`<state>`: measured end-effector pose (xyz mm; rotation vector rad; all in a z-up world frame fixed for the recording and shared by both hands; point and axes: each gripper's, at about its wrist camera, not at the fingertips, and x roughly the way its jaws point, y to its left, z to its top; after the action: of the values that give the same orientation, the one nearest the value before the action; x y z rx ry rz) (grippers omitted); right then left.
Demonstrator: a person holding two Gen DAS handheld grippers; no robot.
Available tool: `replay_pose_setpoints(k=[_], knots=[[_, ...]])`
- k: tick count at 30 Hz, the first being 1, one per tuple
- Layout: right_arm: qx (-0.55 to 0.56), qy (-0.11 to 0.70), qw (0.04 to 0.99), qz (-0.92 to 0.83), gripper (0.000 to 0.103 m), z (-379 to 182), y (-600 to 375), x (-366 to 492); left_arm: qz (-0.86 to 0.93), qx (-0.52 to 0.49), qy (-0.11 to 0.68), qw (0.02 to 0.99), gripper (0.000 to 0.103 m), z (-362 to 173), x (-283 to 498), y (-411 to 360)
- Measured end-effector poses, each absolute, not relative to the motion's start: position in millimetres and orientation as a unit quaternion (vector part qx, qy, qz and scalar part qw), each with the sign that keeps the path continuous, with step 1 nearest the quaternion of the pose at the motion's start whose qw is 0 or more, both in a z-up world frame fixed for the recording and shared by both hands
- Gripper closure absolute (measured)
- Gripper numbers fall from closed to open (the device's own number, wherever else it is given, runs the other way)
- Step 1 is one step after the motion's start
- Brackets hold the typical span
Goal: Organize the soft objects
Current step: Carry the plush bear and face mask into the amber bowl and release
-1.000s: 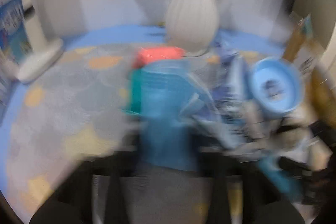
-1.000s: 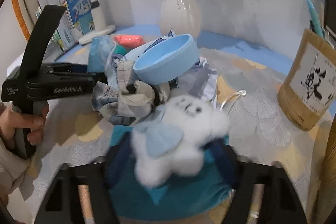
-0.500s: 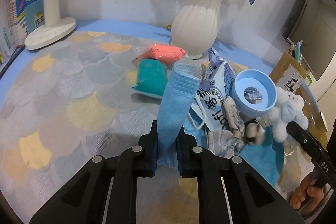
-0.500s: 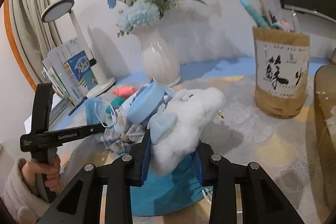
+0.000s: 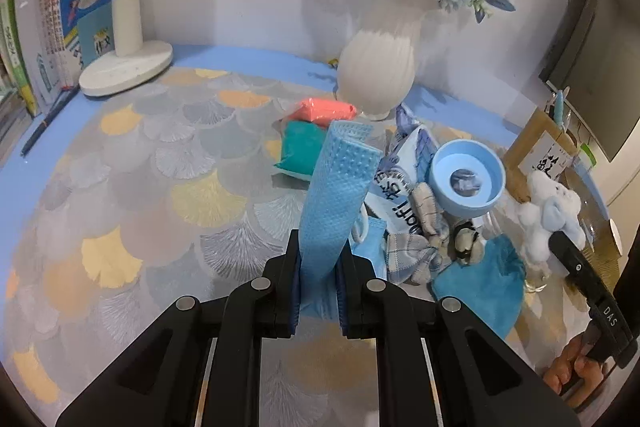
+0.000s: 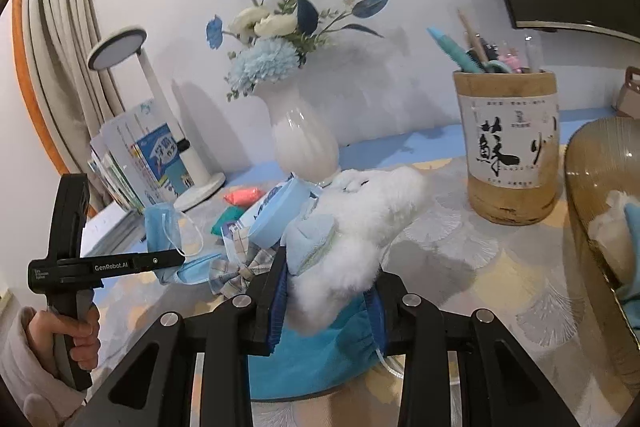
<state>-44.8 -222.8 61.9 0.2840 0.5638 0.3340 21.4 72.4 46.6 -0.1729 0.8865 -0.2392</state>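
Above the pile, right gripper (image 6: 326, 301) squeezes a white plush toy (image 6: 360, 227).

A white ribbed vase (image 5: 378, 67) stands near the wall at the back of the table, w/ blue and white flowers (image 6: 276, 35) in it; to its left a white desk lamp (image 5: 128, 63) stands on a round base, its round head visible in the right wrist view; books and booklets (image 5: 76, 15) lean beside the lamp at the left edge; a dark pen (image 5: 48, 121) lies on the blue border nearby. The table cover (image 5: 132, 187) has a fan pattern, grey and yellow, w/ a blue border. At the right a wooden pen holder (image 6: 510, 147) w/ black characters on the label holds pens; a dark monitor (image 5: 596, 59) stands behind it; a translucent amber container (image 6: 592, 187) is at the far right edge, contents not clear.
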Motion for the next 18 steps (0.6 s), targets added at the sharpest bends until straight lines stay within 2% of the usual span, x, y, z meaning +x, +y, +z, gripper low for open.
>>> replay_pose_setpoints(k=[18], knots=[[0.184, 0.221, 0.942, 0.175, 0.069, 99.0, -260.8, -80.9, -0.119, -0.08, 0.373, 0.917, 0.092, 113.7, -5.1, 48.7]])
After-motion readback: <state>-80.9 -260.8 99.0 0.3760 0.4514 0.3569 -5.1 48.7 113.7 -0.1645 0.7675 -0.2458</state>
